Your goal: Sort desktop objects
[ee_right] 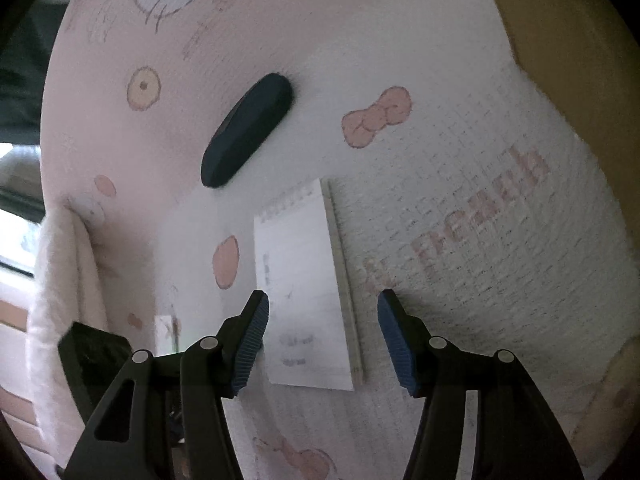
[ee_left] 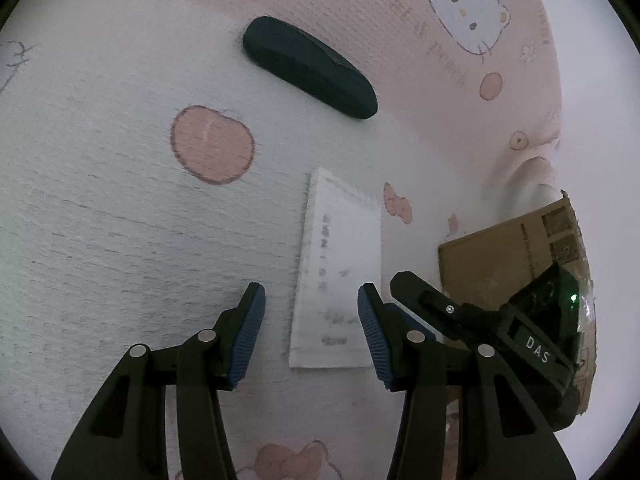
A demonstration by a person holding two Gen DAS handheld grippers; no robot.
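Note:
A white notepad [ee_left: 336, 276] lies flat on a pink and white Hello Kitty blanket [ee_left: 100, 220]. A dark glasses case [ee_left: 310, 66] lies beyond it. My left gripper [ee_left: 311, 334] is open and empty, its jaws on either side of the notepad's near end, just above it. The right gripper's body [ee_left: 480, 320] shows beside it at the right. In the right wrist view my right gripper [ee_right: 323, 338] is open and empty over the notepad [ee_right: 304, 292], with the glasses case [ee_right: 248, 130] further off.
A brown cardboard box [ee_left: 512, 256] stands at the right of the blanket. The blanket's edge [ee_right: 60, 280] drops off at the left of the right wrist view. A yellowish surface [ee_right: 580, 40] lies beyond the blanket at the upper right.

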